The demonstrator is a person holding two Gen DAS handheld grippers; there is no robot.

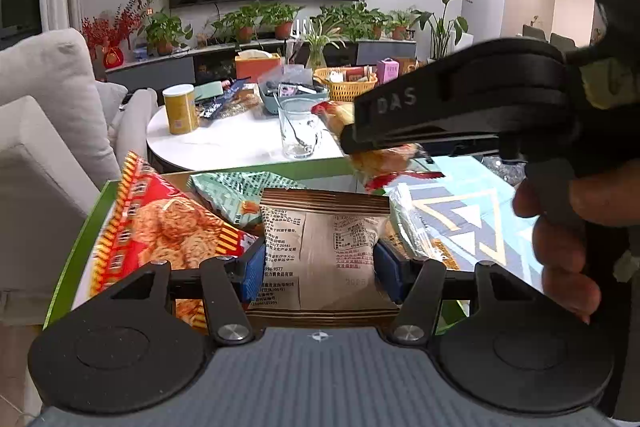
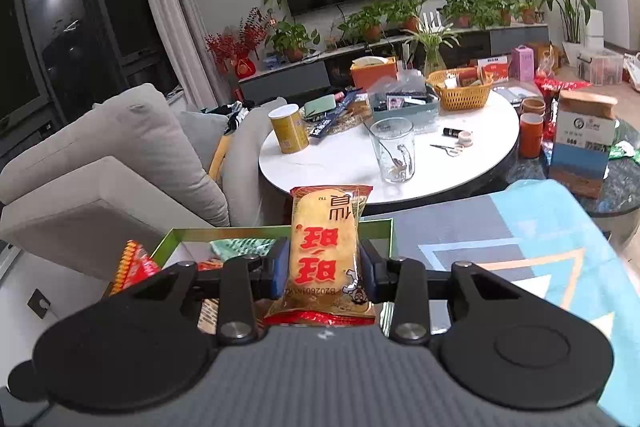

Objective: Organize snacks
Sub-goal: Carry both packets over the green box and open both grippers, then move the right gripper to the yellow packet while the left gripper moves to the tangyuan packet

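Over the green tray (image 1: 86,227), left hand-held gripper (image 1: 320,267) clamping brown packet (image 1: 320,239), right hand-held gripper (image 2: 325,273) clamping yellow packet (image 2: 326,251).

Brown packet (image 1: 320,251) and yellow rice-cracker packet (image 2: 326,259) both gripped.

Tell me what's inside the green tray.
The green tray holds a red cracker packet, a green packet and a brown packet. Anything beneath them is covered.

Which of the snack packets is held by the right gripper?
The yellow rice cracker packet with red ends, clamped in the right gripper. The brown packet sits in the left gripper.
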